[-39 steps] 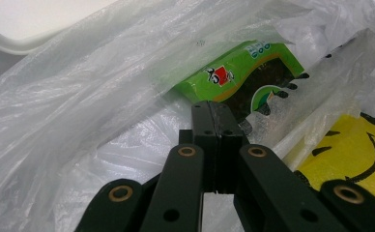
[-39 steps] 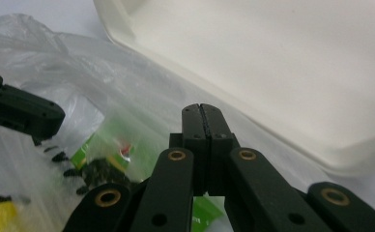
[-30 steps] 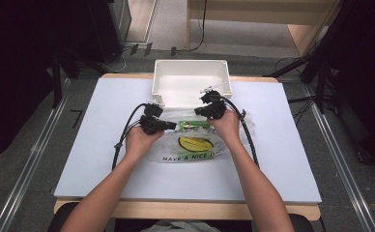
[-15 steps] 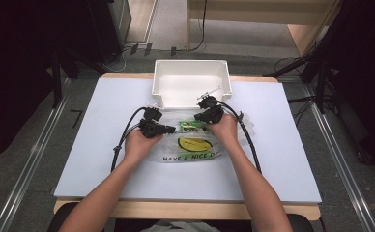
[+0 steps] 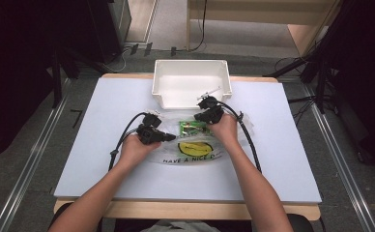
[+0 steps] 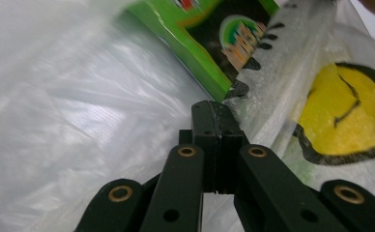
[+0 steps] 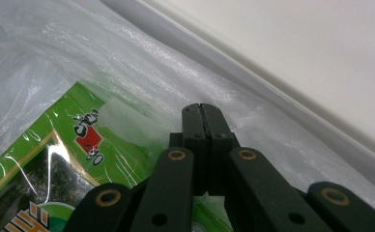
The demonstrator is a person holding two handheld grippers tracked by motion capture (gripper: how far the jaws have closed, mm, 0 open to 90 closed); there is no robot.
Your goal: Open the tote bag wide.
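A clear plastic bag (image 5: 195, 145) printed with a yellow smiley and the words "HAVE A NICE D…" lies flat on the white table (image 5: 79, 140), just in front of the white bin (image 5: 190, 82). Its long axis runs left to right across the table, and its open mouth faces away from the person, toward the bin. Inside the mouth sits a green packet (image 5: 191, 128), lying flat with its long side also left to right. The left gripper (image 5: 168, 137) is at the bag's left edge near the mouth, pointing right; in the left gripper view its jaws are pressed together, with the film (image 6: 79, 121) bunched around the tips, so it appears clamped on the bag, though the pinched layer itself is hard to make out. The packet (image 6: 200, 43) lies just beyond the tips, and the smiley (image 6: 345, 116) is to their right. The right gripper (image 5: 200, 116) is at the far edge of the bag, just beside the bin's front wall, pointing left; in the right gripper view its jaws are likewise together over the film (image 7: 142, 72), with the packet (image 7: 55, 159) below and left, and the bin wall (image 7: 296, 58) close behind. Compared with a second ago, the right gripper has moved slightly closer to the bin, and the left one sits a little nearer the packet; the bag and packet lie much as before.
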